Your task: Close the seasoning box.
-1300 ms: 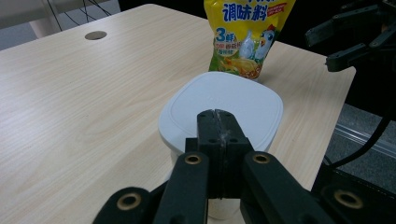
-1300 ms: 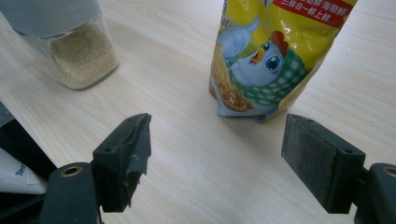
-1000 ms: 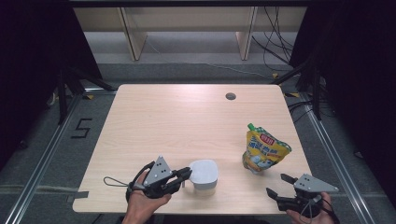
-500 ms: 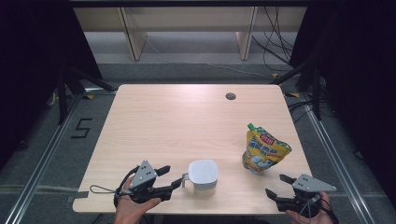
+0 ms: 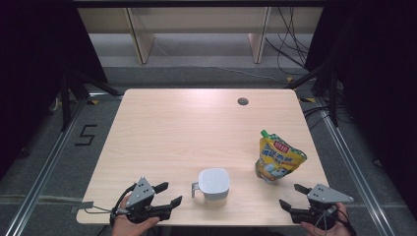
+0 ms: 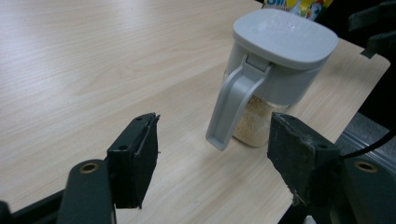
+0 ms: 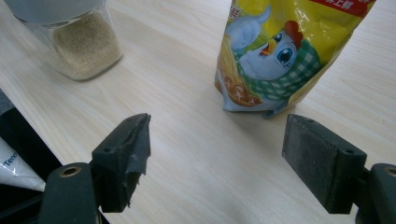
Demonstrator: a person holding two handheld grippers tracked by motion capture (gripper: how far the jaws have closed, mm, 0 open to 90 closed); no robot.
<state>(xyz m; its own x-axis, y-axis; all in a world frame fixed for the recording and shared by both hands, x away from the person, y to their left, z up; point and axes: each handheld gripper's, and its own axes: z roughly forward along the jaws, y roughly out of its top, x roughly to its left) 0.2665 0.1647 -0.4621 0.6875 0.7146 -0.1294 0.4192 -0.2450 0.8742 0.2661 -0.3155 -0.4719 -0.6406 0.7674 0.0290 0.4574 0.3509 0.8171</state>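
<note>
Standing upright, jar (image 5: 214, 184) handle faces left hand-held gripper (image 5: 168, 195).

On the table (image 5: 162, 132), the lidded jar (image 5: 214, 185) stands near the front edge, its handle turned left. The standing pouch (image 5: 276, 158) is to its right and slightly farther back. The left gripper (image 5: 167, 195) sits left of the jar, apart from it; the right gripper (image 5: 291, 196) sits just in front of the pouch.

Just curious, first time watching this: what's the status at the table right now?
Left tool open, just released, clear of jar. Right tool open, idle near pouch. Nothing in the way.
</note>
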